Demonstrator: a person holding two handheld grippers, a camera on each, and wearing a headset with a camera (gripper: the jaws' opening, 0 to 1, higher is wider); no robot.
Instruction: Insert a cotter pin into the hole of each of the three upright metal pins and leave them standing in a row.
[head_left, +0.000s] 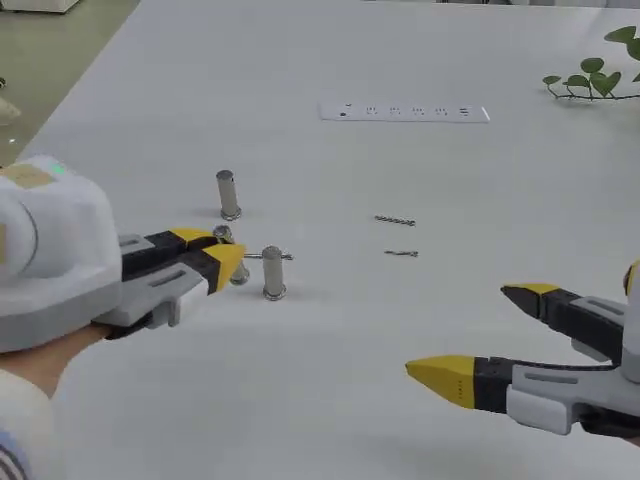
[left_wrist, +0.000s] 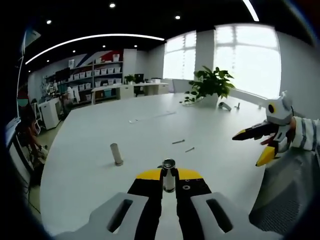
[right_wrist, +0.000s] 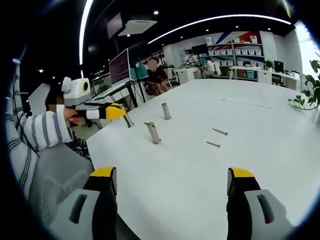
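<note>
Three upright metal pins stand at the left of the white table. The far pin (head_left: 228, 194) (left_wrist: 116, 153) (right_wrist: 165, 110) stands free. The nearest pin (head_left: 273, 273) (right_wrist: 152, 132) has a cotter pin (head_left: 268, 256) crosswise through its top. My left gripper (head_left: 228, 262) (left_wrist: 169, 181) is shut on the third pin (head_left: 236, 272) (left_wrist: 168, 175) (right_wrist: 128, 120), still upright on the table. Two loose cotter pins (head_left: 394, 220) (head_left: 401, 253) (left_wrist: 178, 141) (right_wrist: 220, 131) lie to the right. My right gripper (head_left: 458, 330) (right_wrist: 172, 182) hovers open over bare table at the right, holding nothing.
A white power strip (head_left: 405, 112) lies flat farther back on the table. A leafy plant (head_left: 595, 75) (left_wrist: 210, 82) stands at the far right edge. The table's left edge drops to the floor (head_left: 50, 40). A person (right_wrist: 157, 75) sits at a desk beyond the table.
</note>
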